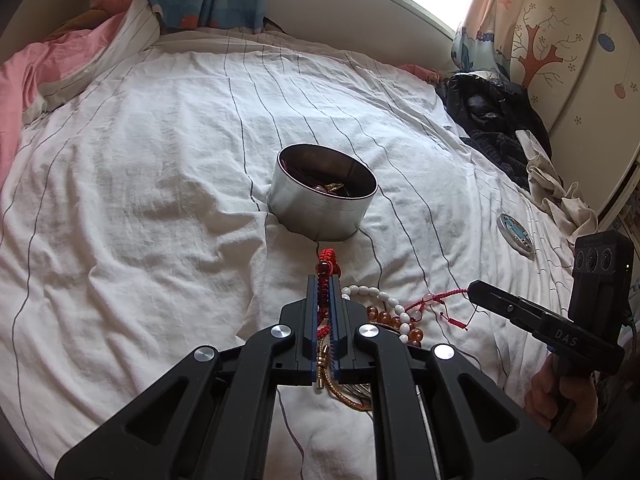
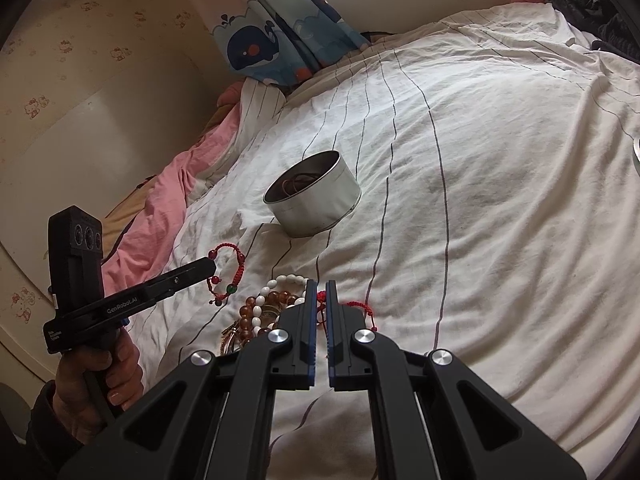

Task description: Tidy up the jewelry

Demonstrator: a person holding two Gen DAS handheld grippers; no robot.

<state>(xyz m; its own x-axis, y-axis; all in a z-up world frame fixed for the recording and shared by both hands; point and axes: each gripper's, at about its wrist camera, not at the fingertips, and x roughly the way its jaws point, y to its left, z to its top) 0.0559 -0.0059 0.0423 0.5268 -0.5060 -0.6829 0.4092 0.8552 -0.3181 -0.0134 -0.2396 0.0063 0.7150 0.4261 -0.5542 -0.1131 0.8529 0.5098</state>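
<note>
A round silver tin (image 1: 324, 196) holding some jewelry stands open on the white striped bedsheet; it also shows in the right wrist view (image 2: 316, 200). My left gripper (image 1: 325, 280) is shut on a red cord bracelet with dark red beads (image 1: 326, 264), which hangs from it in the right wrist view (image 2: 228, 276). A heap of white-bead (image 1: 394, 304) and amber-bead (image 2: 250, 314) bracelets lies under both grippers. My right gripper (image 2: 319, 285) is nearly shut on a pink-bead red cord bracelet (image 1: 432, 300); red cord (image 2: 321, 298) shows between its fingers.
The tin's lid (image 1: 516, 234) lies on the sheet to the right. Dark clothes (image 1: 492, 120) are piled at the bed's right edge. A pink quilt (image 1: 24, 80) lies on the left. Curtains (image 2: 276, 40) hang at the far end.
</note>
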